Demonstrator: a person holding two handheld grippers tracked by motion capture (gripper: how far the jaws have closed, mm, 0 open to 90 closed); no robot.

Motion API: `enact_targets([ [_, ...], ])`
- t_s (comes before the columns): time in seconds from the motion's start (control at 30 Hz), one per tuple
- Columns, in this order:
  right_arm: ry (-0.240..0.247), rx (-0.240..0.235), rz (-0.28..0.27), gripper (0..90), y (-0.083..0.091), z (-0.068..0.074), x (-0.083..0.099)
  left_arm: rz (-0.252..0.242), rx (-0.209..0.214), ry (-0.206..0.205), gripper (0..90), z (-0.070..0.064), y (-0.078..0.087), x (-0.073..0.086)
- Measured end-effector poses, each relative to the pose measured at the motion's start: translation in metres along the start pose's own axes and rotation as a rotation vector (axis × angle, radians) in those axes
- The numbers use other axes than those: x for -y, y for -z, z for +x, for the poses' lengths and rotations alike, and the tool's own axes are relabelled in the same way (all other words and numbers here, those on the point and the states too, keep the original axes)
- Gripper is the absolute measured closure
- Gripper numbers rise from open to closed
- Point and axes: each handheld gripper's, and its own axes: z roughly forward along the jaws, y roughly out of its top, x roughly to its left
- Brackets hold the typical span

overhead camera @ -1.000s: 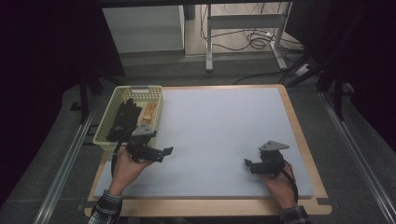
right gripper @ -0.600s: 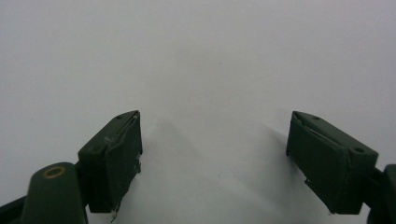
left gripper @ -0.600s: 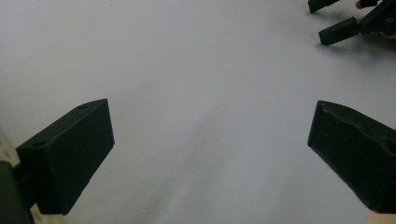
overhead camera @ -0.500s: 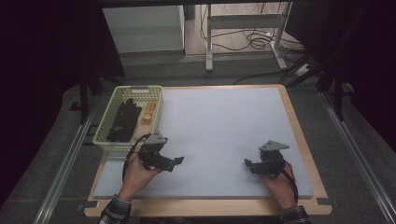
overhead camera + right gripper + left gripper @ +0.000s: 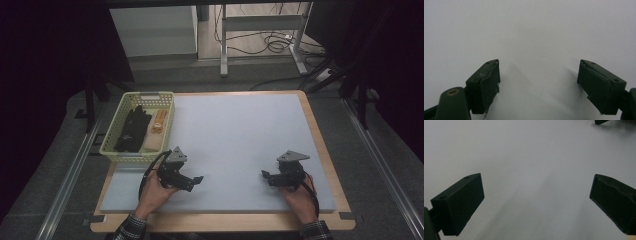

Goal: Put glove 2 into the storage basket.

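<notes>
Both tongs [image 5: 199, 178] [image 5: 264, 174] agape over bare mat [image 5: 235, 130].

Landmark: pale grey-blue foam mat [image 5: 235, 145], rectangular, covering most of a light wooden tabletop [image 5: 320, 150] whose edge shows as a border around it.

Off the mat's far-left corner: pale yellow-green plastic lattice basket [image 5: 114, 131], rectangular. Inside it, a black glove-like fabric item [image 5: 131, 129] on the side farther from the mat; an orange and pale tan object [image 5: 158, 122] on the side nearer the mat, its kind unclear.

Beyond the mat's far edge: white metal frame legs [image 5: 224, 45] on a grey floor, with loose black cables [image 5: 272, 42] among them.
</notes>
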Motion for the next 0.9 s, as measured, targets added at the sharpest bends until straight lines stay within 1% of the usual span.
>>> enact_targets([
  [0.07,0.0,0.0,0.0,18.1,0.0,0.0,0.0,0.009,-0.006,-0.01,0.0,-0.001,-0.003,0.001],
  [0.43,0.0,-0.001,0.0,18.1,0.0,0.0,0.0,0.062,-0.025,-0.038,0.0,-0.006,-0.016,0.006],
  [0.63,0.0,0.0,0.0,18.1,0.0,0.0,0.0,0.081,-0.028,-0.044,0.0,-0.007,-0.021,0.008],
  [0.87,0.001,0.0,0.0,18.1,0.0,0.0,0.0,0.128,-0.035,-0.042,0.0,-0.008,-0.032,0.013],
  [0.9,0.001,0.0,0.0,18.1,0.0,0.0,0.0,0.12,-0.031,-0.035,0.0,-0.007,-0.032,0.014],
])
